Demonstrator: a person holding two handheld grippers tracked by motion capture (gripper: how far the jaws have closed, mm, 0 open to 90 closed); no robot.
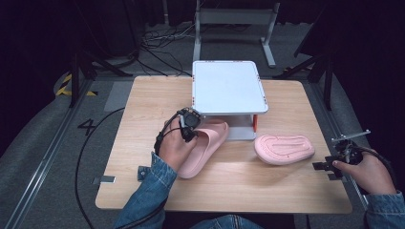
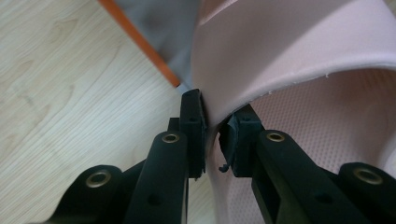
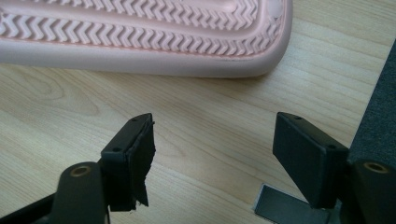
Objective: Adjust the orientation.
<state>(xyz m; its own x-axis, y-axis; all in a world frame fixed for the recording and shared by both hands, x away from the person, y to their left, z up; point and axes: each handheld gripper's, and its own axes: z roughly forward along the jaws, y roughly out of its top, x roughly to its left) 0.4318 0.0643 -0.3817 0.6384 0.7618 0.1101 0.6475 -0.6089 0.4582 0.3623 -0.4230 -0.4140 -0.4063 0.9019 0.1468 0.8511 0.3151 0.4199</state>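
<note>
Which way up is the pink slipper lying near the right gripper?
Upside down. The slipper lies flat on the table with its zigzag tread facing up, as the right gripper view shows plainly.

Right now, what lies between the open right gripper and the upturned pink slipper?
Bare wooden table, seen in the right gripper view: nothing sits between the right gripper and the upturned slipper.

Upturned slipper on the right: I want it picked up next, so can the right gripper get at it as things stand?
Probably yes. The right gripper is open, and bare table lies between it and the upturned slipper.
</note>
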